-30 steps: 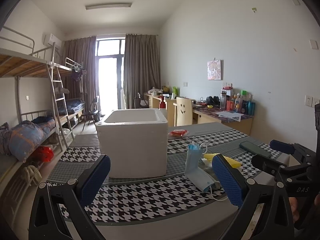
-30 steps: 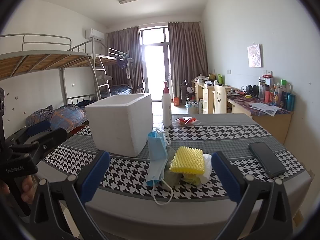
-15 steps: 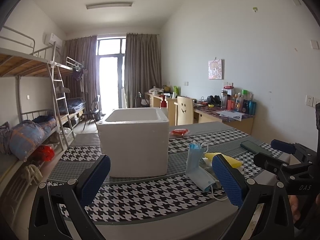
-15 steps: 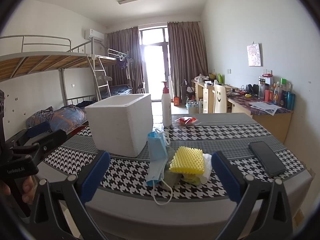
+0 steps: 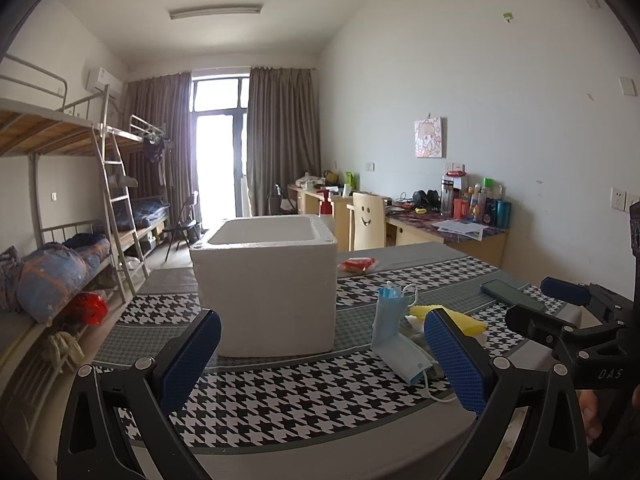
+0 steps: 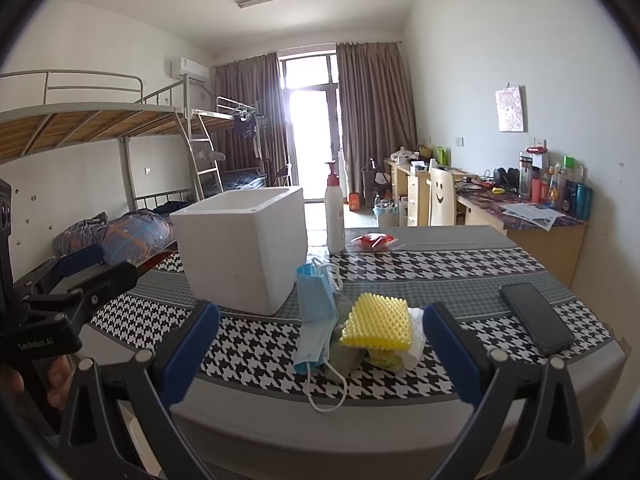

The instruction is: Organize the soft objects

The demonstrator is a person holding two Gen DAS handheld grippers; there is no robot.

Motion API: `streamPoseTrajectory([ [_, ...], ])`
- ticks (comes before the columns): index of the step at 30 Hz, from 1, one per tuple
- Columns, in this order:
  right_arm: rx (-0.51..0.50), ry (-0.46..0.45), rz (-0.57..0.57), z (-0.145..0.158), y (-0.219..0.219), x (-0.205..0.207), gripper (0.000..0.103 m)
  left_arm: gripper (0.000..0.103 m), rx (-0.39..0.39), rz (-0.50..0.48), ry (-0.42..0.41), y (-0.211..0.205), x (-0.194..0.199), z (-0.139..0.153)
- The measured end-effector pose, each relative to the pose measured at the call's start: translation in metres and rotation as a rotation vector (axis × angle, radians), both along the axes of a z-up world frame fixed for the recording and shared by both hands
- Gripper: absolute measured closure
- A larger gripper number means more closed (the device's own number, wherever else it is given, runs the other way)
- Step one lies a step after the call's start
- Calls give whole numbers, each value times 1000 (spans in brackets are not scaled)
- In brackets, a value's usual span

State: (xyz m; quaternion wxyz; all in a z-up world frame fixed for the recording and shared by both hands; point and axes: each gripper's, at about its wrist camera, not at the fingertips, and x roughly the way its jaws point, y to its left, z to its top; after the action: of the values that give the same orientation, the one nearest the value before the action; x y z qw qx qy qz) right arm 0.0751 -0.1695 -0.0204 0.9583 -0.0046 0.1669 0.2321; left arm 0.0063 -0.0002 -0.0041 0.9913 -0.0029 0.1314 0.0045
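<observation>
Indoors, a houndstooth cloth (image 6: 440, 264) covered the table, bearing a foam box (image 6: 244, 248), masks (image 6: 316, 312) and a sponge (image 6: 378, 322); bunks (image 5: 60, 128) lined the wall; both grippers (image 5: 320, 356) (image 6: 320, 352) gaped, empty.

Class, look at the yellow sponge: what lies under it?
Under the yellow sponge show a white crumpled piece, a grey-green soft item and something yellow-green. The rest is covered.

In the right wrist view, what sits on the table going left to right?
White foam box → blue face mask → yellow sponge → black phone.
</observation>
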Motion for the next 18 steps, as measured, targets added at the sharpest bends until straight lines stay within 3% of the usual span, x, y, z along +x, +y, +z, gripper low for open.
streamPoseTrajectory([
  [18, -7, 26, -19, -6, -1, 17, 0, 1, -28, -59, 68, -1, 34, -9],
])
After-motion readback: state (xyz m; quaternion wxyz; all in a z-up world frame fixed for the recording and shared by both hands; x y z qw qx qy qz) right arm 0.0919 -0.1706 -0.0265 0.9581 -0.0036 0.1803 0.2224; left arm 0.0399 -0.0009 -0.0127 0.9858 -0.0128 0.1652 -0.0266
